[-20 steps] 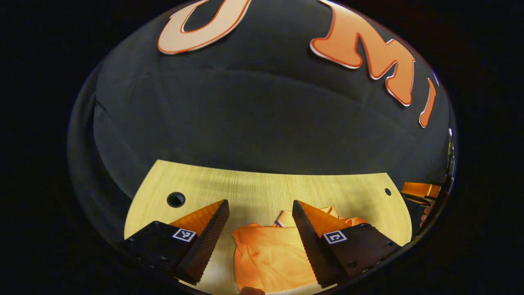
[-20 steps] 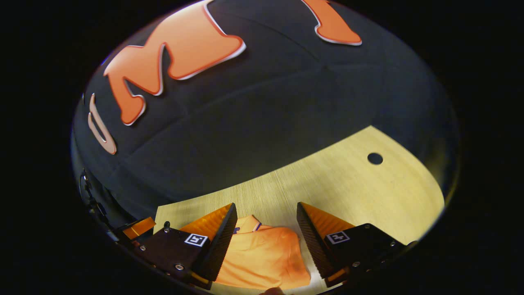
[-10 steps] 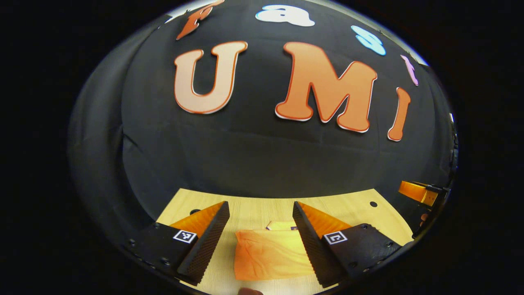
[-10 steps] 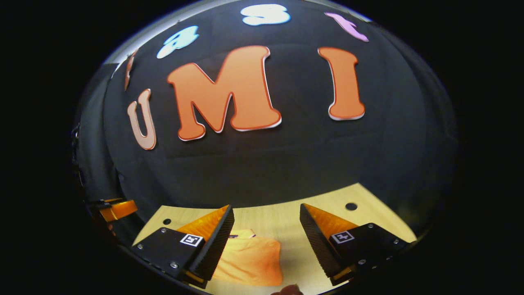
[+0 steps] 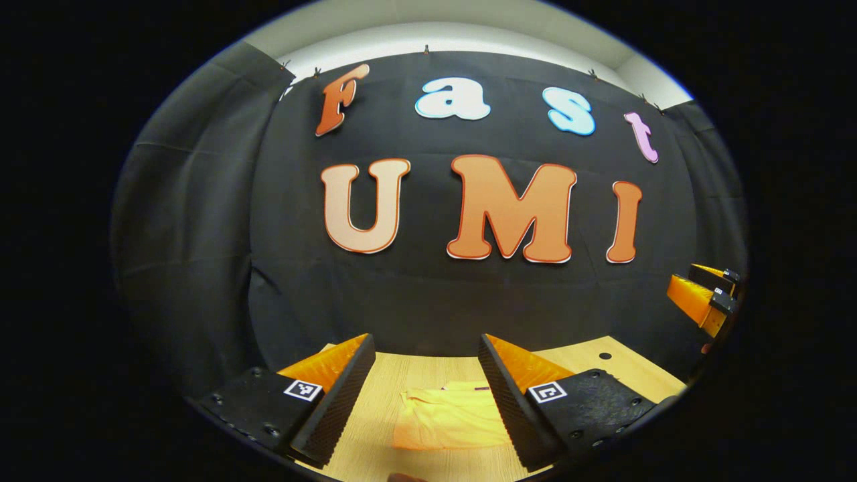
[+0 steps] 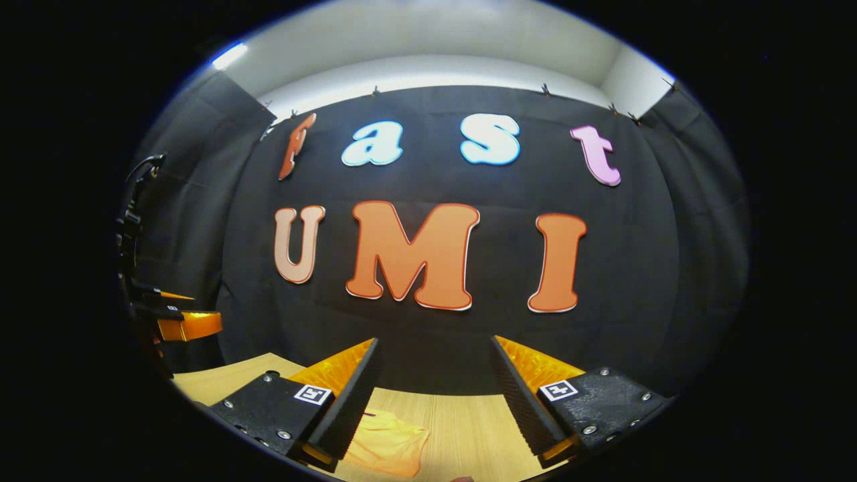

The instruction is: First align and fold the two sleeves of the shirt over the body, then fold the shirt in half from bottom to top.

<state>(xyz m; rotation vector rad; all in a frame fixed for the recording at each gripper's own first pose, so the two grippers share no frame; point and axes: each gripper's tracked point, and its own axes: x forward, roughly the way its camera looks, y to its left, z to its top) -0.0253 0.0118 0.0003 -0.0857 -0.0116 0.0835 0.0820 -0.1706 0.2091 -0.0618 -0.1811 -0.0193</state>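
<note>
An orange shirt [image 5: 447, 420] lies folded into a compact block on the wooden table [image 5: 388, 435]. In the left gripper view it sits low between the fingers of my left gripper [image 5: 427, 341], which is open and raised above it, holding nothing. In the right gripper view the folded shirt [image 6: 390, 450] shows at the lower left, partly behind the left finger of my right gripper [image 6: 434, 343], which is open and lifted clear of the cloth. The right gripper [image 5: 702, 298] appears at the right edge of the left gripper view, and the left gripper [image 6: 175, 320] at the left edge of the right gripper view.
The black cloth wall rises just behind the table's far edge. A small round hole [image 5: 604, 356] is set in the tabletop at the far right. Bare wood [image 6: 469, 435] lies right of the shirt.
Both grippers have risen and tilted up away from the shirt, so it now looks smaller and lower in both views. The shirt stays folded on the table.
</note>
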